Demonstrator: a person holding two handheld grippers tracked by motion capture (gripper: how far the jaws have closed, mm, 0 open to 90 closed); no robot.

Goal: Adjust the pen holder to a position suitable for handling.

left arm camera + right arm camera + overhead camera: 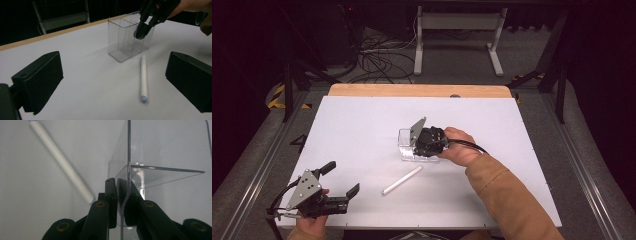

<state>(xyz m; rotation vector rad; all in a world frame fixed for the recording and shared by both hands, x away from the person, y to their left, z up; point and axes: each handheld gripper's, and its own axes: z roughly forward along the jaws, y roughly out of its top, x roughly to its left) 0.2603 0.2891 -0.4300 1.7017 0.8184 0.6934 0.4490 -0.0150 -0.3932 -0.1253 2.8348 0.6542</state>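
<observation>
- We've got the right gripper (120, 195) clamped on the clear organizer (127, 40) wall; keep it upright.
- Left gripper (339, 186) gapes empty near the white pen (402, 180).

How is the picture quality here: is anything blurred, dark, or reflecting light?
High view: surroundings dark, white table evenly lit. Left gripper view: near black jaws soft; clear plastic divided holder faintly reflective. Right gripper view: white cylindrical stick slightly soft, holder wall glints.

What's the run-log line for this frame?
right gripper: shut on clear organizer wall | left gripper: open, idle | white pen: flat on table
</observation>
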